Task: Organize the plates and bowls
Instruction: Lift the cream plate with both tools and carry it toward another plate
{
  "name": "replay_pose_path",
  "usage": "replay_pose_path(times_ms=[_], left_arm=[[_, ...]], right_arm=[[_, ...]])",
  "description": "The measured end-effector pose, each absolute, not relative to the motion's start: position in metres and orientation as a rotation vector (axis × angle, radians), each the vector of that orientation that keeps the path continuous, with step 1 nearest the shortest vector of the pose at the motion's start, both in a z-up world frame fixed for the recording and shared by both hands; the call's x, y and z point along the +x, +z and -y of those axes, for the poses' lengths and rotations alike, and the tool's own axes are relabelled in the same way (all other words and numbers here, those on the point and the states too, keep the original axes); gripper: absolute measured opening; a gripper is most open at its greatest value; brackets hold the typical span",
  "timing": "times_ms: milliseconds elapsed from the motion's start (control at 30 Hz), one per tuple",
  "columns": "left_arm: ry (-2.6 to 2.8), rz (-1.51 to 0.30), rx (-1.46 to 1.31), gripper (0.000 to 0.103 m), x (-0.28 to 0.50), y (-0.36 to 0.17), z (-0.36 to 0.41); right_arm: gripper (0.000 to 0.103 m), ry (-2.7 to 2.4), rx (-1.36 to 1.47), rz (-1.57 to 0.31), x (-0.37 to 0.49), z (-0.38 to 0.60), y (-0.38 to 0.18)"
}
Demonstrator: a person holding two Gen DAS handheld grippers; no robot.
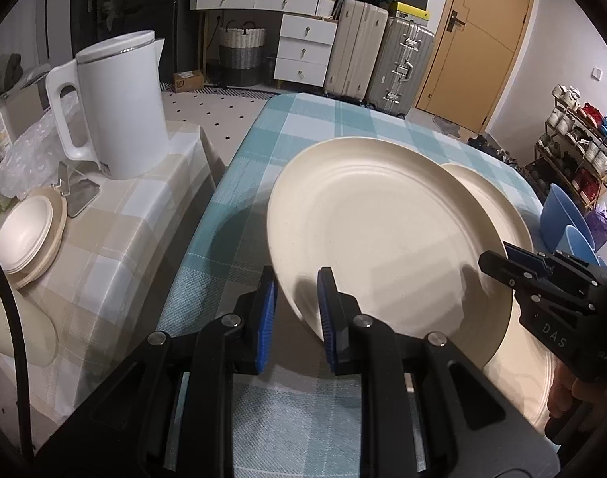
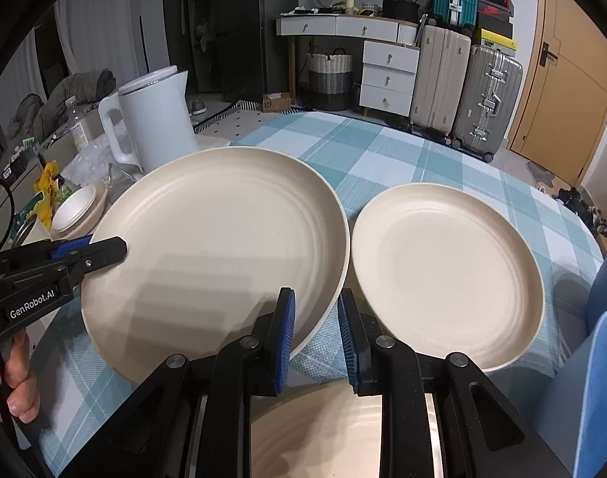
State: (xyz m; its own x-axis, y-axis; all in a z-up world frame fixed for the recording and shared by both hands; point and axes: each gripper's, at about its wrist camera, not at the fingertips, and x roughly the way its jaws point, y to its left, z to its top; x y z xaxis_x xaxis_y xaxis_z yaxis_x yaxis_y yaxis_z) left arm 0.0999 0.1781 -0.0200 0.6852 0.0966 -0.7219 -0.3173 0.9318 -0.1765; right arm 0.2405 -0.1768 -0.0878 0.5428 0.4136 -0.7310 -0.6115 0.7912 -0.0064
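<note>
Black gripper fingers with blue ribbed pads fill the bottom of both wrist views. On the left, the left gripper [image 1: 297, 310] pinches the near left rim of a large round cream plate [image 1: 383, 239], one blue pad above the rim and one beneath it, jaws nearly closed. This plate is tilted, its left edge raised off the teal and white checked tablecloth [image 1: 243, 183], likely because two opposite grips keep a wide, shallow dish steady while it is carried.

Moving right, the right gripper [image 2: 315, 330] clamps the same plate's near right rim in the same way, jaws nearly closed on it. From the right wrist view the left gripper appears at the far left with a hand [image 2: 18, 378] on its handle.

Further right, a smaller round cream plate [image 2: 447, 275] lies flat on the cloth just beside the large one, their rims close; I cannot tell whether they touch. A third cream plate [image 2: 315, 430] lies beneath the right gripper, partly hidden.

Far left, on a beige checked side table [image 1: 116, 231], a stack of cream bowls [image 1: 24, 235] sits near a white electric kettle [image 1: 120, 103], probably the gathering spot for the dishes.
</note>
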Motion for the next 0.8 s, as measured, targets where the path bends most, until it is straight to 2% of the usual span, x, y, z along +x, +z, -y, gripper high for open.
replay_pose_path(times_ms=[800], left_arm=[[0.124, -0.746, -0.193, 0.018, 0.086, 0.023, -0.105]], right_arm=[[0.023, 0.529, -0.206, -0.737, 0.211, 0.241, -0.049]])
